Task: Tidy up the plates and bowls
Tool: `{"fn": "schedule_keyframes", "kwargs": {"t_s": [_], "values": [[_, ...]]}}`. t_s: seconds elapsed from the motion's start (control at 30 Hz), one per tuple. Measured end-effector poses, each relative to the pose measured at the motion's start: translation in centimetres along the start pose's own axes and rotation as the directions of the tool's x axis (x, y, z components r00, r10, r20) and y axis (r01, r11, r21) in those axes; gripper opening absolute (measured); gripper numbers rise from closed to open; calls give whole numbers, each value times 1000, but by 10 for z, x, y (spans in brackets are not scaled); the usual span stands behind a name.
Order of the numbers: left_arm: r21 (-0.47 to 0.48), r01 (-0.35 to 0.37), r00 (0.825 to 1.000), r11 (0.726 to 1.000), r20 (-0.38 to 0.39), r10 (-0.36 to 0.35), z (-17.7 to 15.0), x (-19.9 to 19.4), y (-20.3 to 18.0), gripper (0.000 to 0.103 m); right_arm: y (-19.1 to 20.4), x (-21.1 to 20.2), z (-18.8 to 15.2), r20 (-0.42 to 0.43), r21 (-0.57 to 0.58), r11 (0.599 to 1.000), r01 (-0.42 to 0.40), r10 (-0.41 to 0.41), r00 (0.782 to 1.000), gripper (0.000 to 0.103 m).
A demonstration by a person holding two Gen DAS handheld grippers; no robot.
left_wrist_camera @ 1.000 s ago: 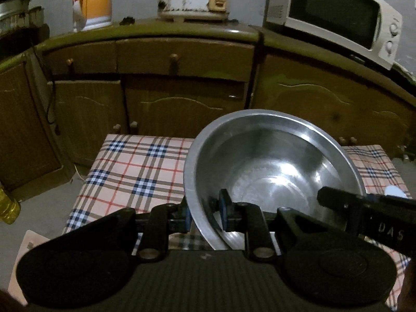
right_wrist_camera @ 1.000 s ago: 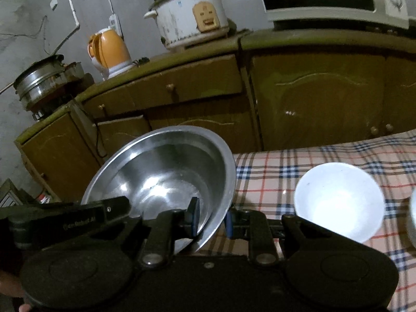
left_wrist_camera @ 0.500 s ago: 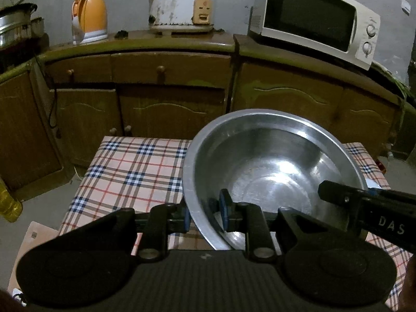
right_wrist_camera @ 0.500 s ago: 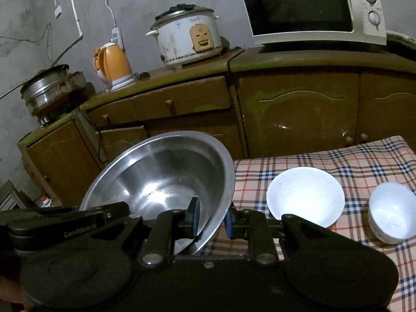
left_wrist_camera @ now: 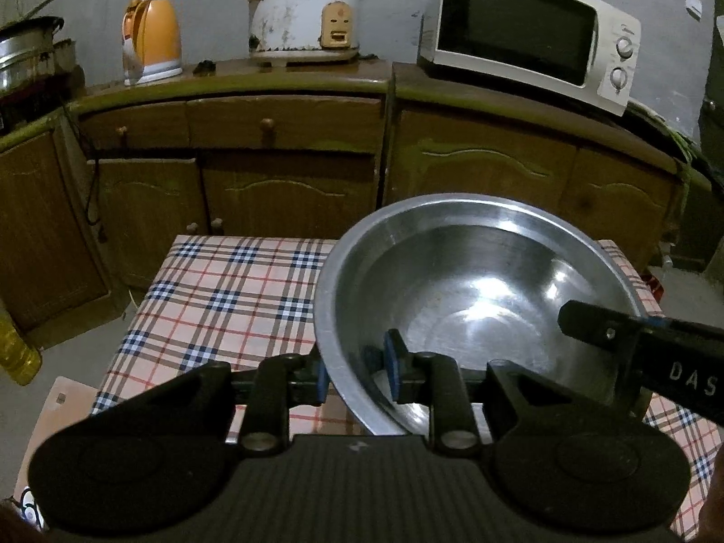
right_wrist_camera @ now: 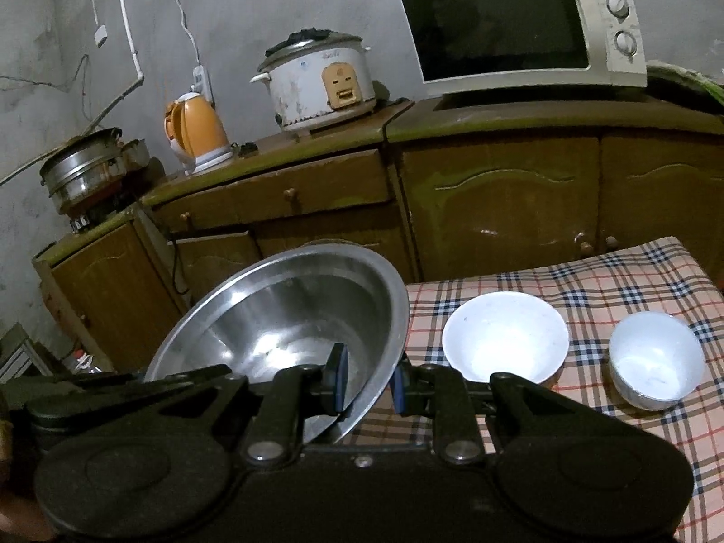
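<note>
Carrying the steel basin (left_wrist_camera: 475, 289) between two claws — lifted off the plaid surface (left_wrist_camera: 235, 289), tilted, rim toward the cupboards. On the left, left claw (left_wrist_camera: 357, 373) clamped on the basin's near-left rim, one blue pad outside the wall, the other inside. Across the bowl, right claw (right_wrist_camera: 365, 382) clamped on the opposite rim in the same fashion, its black body seen reaching in from the right in the left wrist view. Basin thus spans the gap between both claws, widest line running claw to claw, hollow facing up and forward. Further right on the surface: a wide white bowl (right_wrist_camera: 504, 337) just beside the basin's rim, then a smaller white bowl (right_wrist_camera: 654, 359) near the right edge, the two apart from each other. Likely next — bringing the basin down on the bare left half of the surface, or over toward the white bowls for nesting; right claw nearer those bowls. Both grips needing to stay level together, else the basin tips.
</note>
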State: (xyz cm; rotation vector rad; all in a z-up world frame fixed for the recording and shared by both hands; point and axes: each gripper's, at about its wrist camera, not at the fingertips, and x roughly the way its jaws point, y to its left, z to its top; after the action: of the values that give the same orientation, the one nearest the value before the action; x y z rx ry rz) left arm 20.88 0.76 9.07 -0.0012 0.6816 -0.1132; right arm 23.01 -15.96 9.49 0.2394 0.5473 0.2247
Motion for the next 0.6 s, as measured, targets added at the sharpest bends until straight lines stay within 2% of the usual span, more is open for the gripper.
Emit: {"fn": "schedule_keyframes", "kwargs": {"t_s": [0.6], "values": [[16, 9, 1000, 1000, 18, -10, -14, -21, -15, 26, -3, -35, -5, 46, -8, 1000, 18, -18, 999, 25]]}}
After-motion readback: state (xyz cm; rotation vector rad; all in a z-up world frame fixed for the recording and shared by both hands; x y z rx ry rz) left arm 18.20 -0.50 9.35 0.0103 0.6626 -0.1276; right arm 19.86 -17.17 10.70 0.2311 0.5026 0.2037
